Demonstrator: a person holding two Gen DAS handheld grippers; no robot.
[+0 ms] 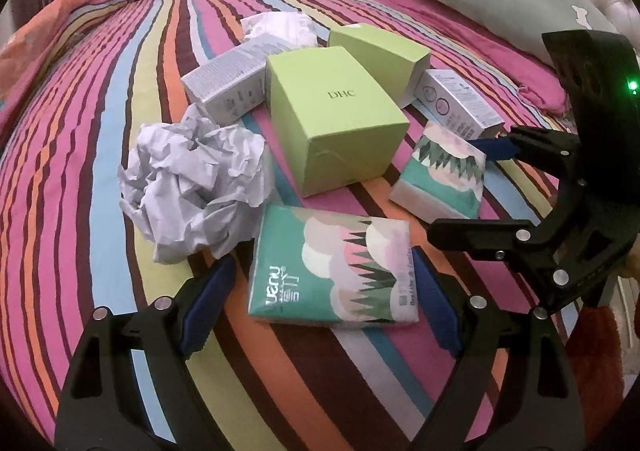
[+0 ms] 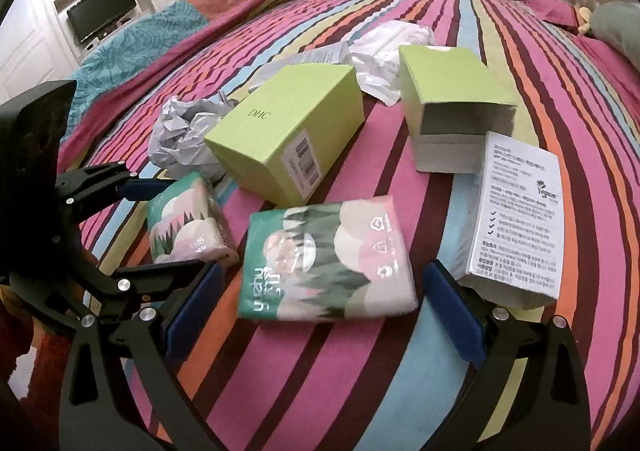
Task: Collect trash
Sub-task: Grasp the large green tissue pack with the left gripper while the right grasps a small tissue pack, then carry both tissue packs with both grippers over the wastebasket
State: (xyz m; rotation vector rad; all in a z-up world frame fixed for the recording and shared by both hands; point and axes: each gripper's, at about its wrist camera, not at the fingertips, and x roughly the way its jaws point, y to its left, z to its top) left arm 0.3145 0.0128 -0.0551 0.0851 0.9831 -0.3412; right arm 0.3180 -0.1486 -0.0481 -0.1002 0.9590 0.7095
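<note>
An approach step is judged to be in hand: nothing has yet been lifted from the striped bedspread, and each gripper is set over its own tissue pack. In the left wrist view, the left gripper is seen with its jaws spread wide and nothing clamped; the near tissue pack lies flat between the blue pads, which stand just beside its short edges without visibly pressing. In the right wrist view, the right gripper is likewise held wide and empty, and the second tissue pack lies between its pads at twelve o'clock. The green DHC box sits beyond the left gripper at twelve o'clock, the crumpled paper at ten o'clock, the opened green box at one o'clock of the right gripper. For the next move, a slight lowering and a closing of each pair of jaws on its soft pack would be called for, squarely across the sides.
</note>
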